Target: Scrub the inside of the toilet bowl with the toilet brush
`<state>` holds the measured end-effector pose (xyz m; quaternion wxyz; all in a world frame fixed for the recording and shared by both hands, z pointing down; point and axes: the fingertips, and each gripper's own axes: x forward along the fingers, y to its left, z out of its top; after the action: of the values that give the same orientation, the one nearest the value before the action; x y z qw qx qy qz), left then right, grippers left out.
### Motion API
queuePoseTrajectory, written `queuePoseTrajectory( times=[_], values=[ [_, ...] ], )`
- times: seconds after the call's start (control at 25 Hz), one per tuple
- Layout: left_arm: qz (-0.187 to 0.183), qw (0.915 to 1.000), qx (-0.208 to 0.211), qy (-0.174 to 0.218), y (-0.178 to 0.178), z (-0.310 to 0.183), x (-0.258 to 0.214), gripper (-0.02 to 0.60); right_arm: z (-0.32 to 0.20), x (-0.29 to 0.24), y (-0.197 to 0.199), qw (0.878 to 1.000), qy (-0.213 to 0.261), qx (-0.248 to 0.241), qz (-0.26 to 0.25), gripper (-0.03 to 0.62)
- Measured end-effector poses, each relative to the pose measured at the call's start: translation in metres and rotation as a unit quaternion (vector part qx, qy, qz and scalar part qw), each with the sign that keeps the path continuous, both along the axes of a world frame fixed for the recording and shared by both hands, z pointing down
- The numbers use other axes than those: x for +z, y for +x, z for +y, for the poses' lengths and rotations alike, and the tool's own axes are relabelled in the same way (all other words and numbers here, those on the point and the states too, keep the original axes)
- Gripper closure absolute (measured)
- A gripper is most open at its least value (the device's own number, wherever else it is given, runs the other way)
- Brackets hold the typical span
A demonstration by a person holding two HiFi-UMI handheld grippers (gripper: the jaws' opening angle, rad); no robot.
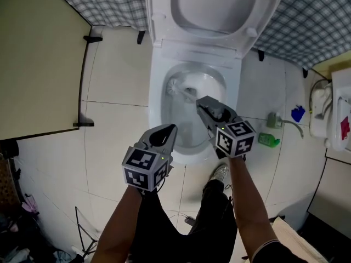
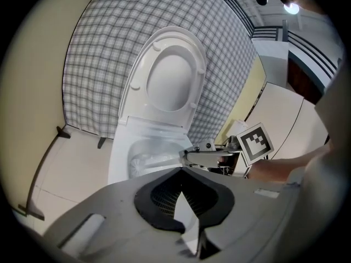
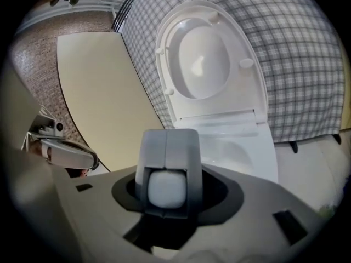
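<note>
The toilet (image 1: 237, 64) stands against a checked wall (image 1: 104, 1), with its lid (image 1: 214, 4) raised. The toilet bowl (image 1: 156, 100) holds a little water at the bottom and the white head of the toilet brush (image 1: 176, 86), which lies against the far left side of the inside wall. Its handle runs up to the right gripper (image 1: 202, 103), whose tongs are clamped on the handle's rounded end. The left gripper (image 1: 171, 129) hovers over the near rim, its tongs together with nothing between them. On the floor tiles (image 1: 115, 136) to the right lie a small green object (image 1: 269, 139) and a blue one (image 1: 298, 113). No writing can be read; the grippers' cubes carry only black-and-white square markers.
</note>
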<state>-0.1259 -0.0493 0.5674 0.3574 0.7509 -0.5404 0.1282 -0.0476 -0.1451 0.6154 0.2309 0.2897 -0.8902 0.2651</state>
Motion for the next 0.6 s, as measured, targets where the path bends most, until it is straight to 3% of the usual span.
queuePoseTrajectory(
  times=[0.28, 0.6],
  values=[
    [0.000, 0.9998, -0.020, -0.003, -0.005, 0.007, 0.004, 0.572, 0.033, -0.003, 0.004, 0.994, -0.020, -0.104, 0.021, 0.376],
    [0.002, 0.9994, -0.034, -0.006, 0.005, 0.016, 0.007, 0.572, 0.083, -0.007, 0.028, 0.966, -0.047, -0.248, 0.047, 0.376]
  ],
)
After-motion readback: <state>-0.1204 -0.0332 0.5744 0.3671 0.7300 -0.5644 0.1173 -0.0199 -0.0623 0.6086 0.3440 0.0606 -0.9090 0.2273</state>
